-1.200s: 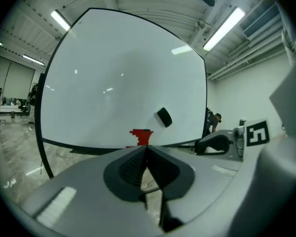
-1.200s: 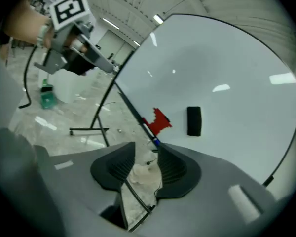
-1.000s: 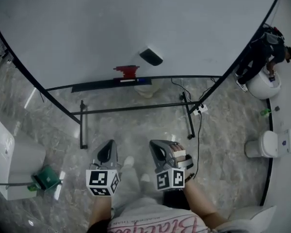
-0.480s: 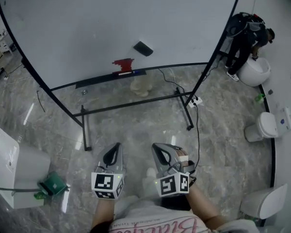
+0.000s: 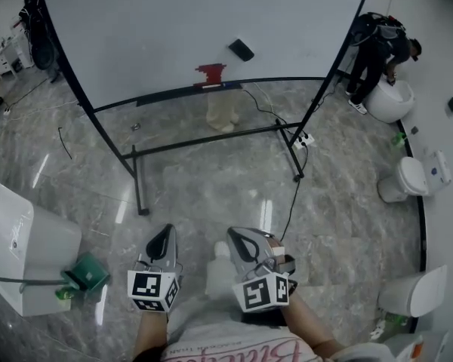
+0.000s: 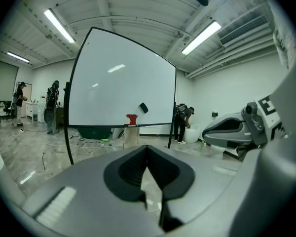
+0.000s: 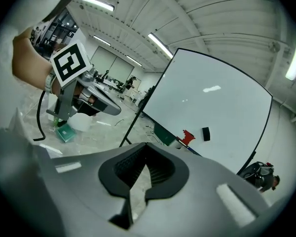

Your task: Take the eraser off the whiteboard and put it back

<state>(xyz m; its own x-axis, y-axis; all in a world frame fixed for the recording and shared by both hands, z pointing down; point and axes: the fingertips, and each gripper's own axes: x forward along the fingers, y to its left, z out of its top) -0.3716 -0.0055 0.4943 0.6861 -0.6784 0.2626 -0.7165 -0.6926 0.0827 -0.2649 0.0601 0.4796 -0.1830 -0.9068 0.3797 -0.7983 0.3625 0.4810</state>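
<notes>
The eraser sits tilted low on the whiteboard, right of centre, just above the tray ledge and up and to the right of a small red thing on that ledge. It looks like a light, stiff little block, probably clinging by a magnet, so I'd expect a gentle pull to free it. The best grip should be across its two long sides. Both tools are well short of the whiteboard: the left gripper and the right gripper each have their jaws closed together, with nothing between them. From here the eraser is tiny, its wiping face is hidden against the whiteboard, and I can't tell what the red thing is.
</notes>
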